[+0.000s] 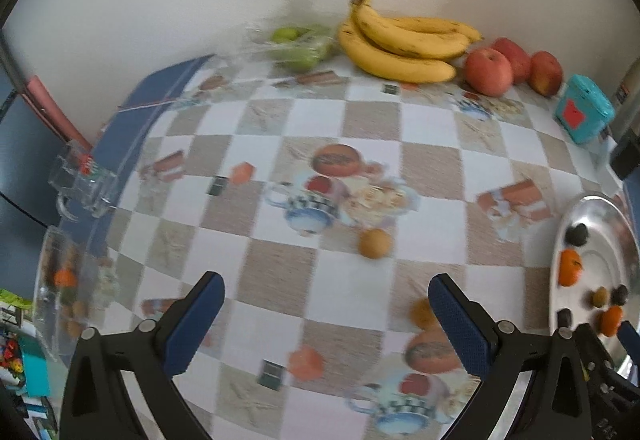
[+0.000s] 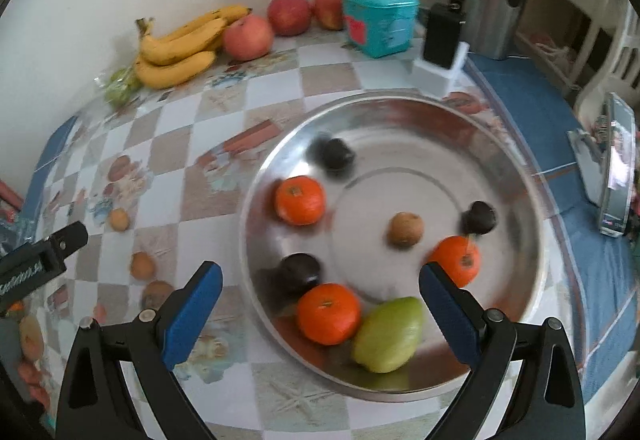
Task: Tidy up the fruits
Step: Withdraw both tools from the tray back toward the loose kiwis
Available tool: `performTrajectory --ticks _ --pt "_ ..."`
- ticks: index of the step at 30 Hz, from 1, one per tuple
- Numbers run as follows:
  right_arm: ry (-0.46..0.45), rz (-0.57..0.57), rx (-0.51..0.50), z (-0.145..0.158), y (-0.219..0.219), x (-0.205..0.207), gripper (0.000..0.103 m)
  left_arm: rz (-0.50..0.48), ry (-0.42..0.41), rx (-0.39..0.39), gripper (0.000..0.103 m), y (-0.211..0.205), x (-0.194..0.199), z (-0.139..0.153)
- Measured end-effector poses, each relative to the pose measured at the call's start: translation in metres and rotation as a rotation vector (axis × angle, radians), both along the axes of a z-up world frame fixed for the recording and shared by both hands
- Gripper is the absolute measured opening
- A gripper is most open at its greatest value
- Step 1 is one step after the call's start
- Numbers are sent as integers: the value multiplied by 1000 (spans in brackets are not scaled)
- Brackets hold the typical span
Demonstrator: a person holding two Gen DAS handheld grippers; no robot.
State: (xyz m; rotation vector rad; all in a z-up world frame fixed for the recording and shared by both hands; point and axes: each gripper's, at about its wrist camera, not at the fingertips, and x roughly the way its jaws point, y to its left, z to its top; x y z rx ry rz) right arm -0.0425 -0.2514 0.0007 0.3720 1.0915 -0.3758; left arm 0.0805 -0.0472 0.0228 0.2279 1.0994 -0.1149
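The right gripper hangs over the near edge of a round metal tray with its jaws spread wide and nothing pressed between the pads; a green fruit and an orange lie in the tray just under the gap. Two more oranges, three dark round fruits and a small brown fruit are scattered over the rest of the tray. The left gripper is also wide and empty, held above the checkered tablecloth to the left of the tray. On the cloth near it sit small brown fruits: one ahead of the fingers, another just beside the right finger. Against the back wall lie a bunch of bananas, three red apples and a clear bag of green fruit, with a teal box to the right of the apples.
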Motion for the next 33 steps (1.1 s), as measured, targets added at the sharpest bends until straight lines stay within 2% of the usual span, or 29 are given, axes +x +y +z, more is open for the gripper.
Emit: performTrajectory --ticks 7,14,18,25,33 --pt "-70 84 29 10 28 11 99 61 -16 13 103 32 13 3" --pt "-88 168 57 12 54 24 99 143 -10 1 103 64 24 2" --pt "-69 192 71 9 69 34 99 165 4 -20 103 74 27 1" --pt "-43 268 79 -1 98 53 99 154 78 -25 103 70 33 -20" --pt "50 304 83 -35 111 71 99 193 201 -25 103 68 42 -58"
